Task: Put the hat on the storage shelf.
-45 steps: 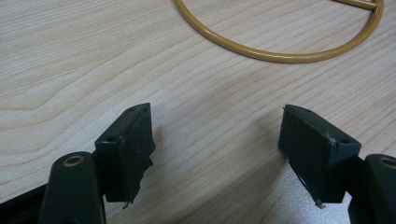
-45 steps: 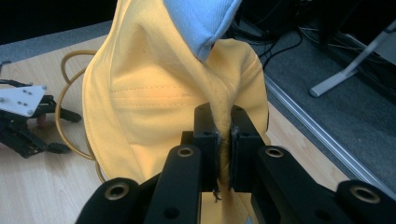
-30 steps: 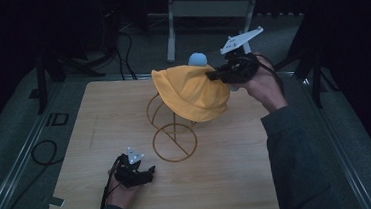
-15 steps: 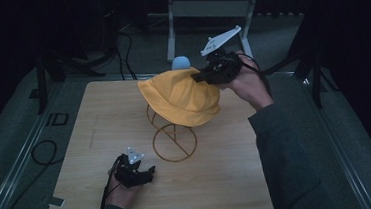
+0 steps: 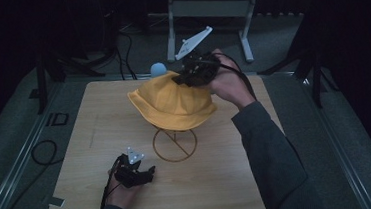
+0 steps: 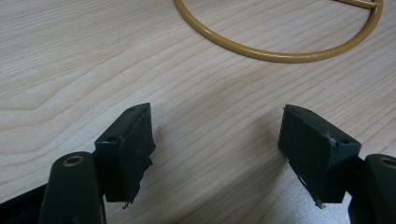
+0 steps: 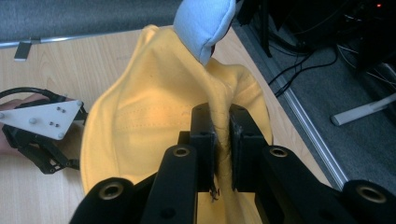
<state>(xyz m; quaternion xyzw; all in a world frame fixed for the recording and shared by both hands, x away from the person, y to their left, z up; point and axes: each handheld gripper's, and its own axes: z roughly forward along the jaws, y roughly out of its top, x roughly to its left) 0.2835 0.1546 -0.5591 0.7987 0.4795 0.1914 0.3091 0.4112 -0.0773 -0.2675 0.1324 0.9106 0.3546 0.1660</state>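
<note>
Wooden table [image 5: 220, 187]: right hand-held gripper [image 7: 222, 140] pinches yellow hat [image 5: 171, 103] (left [image 6: 217, 140] agape).

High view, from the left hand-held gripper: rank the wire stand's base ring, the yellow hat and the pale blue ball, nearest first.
1. Base ring, flat on the table just right of the left hand-held gripper.
2. Yellow hat, raised beyond the ring, pinched by the right hand-held gripper.
3. Pale blue ball, behind the hat at the table's far edge.

Yellow hat [image 5: 172, 104] farther left, lower
</note>
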